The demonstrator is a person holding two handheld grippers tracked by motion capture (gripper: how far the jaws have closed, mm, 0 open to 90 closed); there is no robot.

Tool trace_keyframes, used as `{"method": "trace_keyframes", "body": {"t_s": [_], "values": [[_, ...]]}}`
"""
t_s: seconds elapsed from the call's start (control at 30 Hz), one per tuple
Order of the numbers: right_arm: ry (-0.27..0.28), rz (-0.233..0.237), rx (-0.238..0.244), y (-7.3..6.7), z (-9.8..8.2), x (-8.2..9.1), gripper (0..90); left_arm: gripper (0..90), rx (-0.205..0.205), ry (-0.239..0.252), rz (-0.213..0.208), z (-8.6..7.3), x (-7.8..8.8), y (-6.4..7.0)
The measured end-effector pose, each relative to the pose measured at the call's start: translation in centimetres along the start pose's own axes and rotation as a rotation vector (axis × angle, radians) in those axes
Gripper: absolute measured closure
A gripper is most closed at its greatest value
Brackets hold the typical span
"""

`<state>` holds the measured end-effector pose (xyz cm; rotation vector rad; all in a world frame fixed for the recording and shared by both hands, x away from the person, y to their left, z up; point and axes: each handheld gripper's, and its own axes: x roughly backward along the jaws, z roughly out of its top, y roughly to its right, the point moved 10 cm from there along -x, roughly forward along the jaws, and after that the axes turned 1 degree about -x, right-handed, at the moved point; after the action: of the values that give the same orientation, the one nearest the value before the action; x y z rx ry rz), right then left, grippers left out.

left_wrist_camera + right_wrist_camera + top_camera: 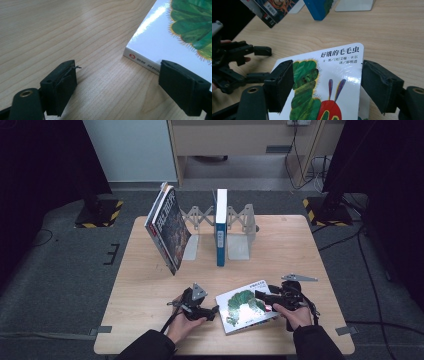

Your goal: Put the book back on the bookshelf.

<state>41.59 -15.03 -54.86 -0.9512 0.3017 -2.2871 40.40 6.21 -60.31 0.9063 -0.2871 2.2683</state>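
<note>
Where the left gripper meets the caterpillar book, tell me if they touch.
Cannot tell. In the left gripper view the left gripper stands open at the caterpillar book; one pad overlaps the book's edge, showing no plain contact or gap.

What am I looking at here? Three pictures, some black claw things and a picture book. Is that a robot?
No robot: a person sits at a wooden table and holds a hand tool with a two-jaw claw in each hand. The high view looks down from above; the left claw and right claw show near the bottom. The other two pictures come from small cameras riding on each claw, looking along its black jaws.

Flat on the table lies a white caterpillar picture book. The right claw reaches over its cover with a jaw at each side, but I cannot tell whether the pads press on it. The left claw is open beside the book's corner, holding nothing.

Farther back, a blue book stands upright in a metal book rack, and two more books lean at the left.
</note>
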Motion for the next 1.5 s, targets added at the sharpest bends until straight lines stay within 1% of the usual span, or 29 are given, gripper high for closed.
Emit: {"method": "trace_keyframes", "body": {"t_s": [0.1,0.2,0.27,0.3,0.33,0.37,0.43,0.47,0.6,0.63,0.7,0.8,0.83,0.87,0.9,0.93,0.97,1.07,1.17,1.27,1.5], "values": [[0.016,0.015,-0.017,-0.2,0.2,0.3,27.6,14.0,0.004,0.000,0.005,0.1,-0.1,-0.1],[0.027,0.012,-0.017,-0.3,0.3,0.3,27.7,14.0,0.004,-0.001,0.006,0.1,-0.1,-0.2],[0.029,0.017,-0.030,-0.5,0.1,0.4,28.3,14.0,0.004,-0.001,0.006,0.1,-0.1,-0.2],[0.017,0.026,-0.032,-0.6,-0.1,0.4,32.2,14.0,0.004,-0.001,0.006,0.1,-0.1,-0.2],[-0.002,0.053,-0.041,-0.9,-0.4,0.4,32.7,14.0,0.004,-0.001,0.006,0.1,-0.1,-0.2],[-0.022,0.067,-0.046,-1.2,-0.8,0.1,32.0,14.1,0.004,-0.001,0.006,0.1,-0.1,-0.2],[-0.051,0.047,-0.001,-1.3,-1.2,-0.1,30.8,14.1,0.004,-0.001,0.006,0.1,-0.1,-0.2],[-0.058,0.041,0.008,-1.4,-1.3,-0.3,30.8,14.1,0.004,-0.001,0.006,0.1,-0.1,-0.2],[-0.070,0.050,-0.007,-1.2,-1.3,-0.3,33.8,14.0,0.004,0.000,0.006,0.1,-0.1,-0.2],[-0.072,0.047,0.004,-1.1,-1.3,-0.4,34.4,14.0,0.005,0.000,0.006,0.1,-0.1,-0.2],[-0.088,0.045,0.011,-1.0,-1.5,-0.6,35.6,13.9,0.004,0.000,0.006,0.1,-0.1,-0.2],[-0.123,0.041,0.013,-0.9,-1.8,-1.1,37.6,13.9,0.005,0.000,0.005,0.1,-0.1,-0.2],[-0.137,0.045,0.014,-0.8,-1.9,-1.2,40.6,13.8,0.005,0.000,0.004,0.1,-0.1,-0.2],[-0.148,0.061,0.014,-0.9,-2.0,-1.4,41.6,13.8,0.005,0.000,0.003,0.1,-0.1,-0.2],[-0.168,0.063,0.013,-1.0,-2.2,-1.7,40.8,13.7,0.005,0.000,0.003,0.1,-0.1,-0.2],[-0.175,0.055,0.026,-0.9,-2.3,-1.8,40.3,13.7,0.005,0.000,0.003,0.1,-0.1,-0.2],[-0.183,0.053,0.023,-0.9,-2.4,-1.8,41.0,13.5,0.005,0.000,0.002,0.1,-0.1,-0.2],[-0.175,0.065,0.004,-0.8,-2.2,-1.6,45.5,11.5,0.005,-0.003,0.002,0.0,-0.1,-0.2],[-0.175,0.070,0.002,-0.8,-2.2,-1.6,47.1,9.7,0.005,-0.009,-0.003,0.0,-0.1,-0.2],[-0.174,0.072,0.003,-0.8,-2.1,-1.5,49.4,2.9,-0.005,-0.026,0.000,-0.2,-0.2,-0.1],[-0.162,0.105,-0.027,-0.9,-1.7,-1.1,57.5,1.7,-0.016,-0.035,0.000,-0.3,-0.2,-0.1]]}}
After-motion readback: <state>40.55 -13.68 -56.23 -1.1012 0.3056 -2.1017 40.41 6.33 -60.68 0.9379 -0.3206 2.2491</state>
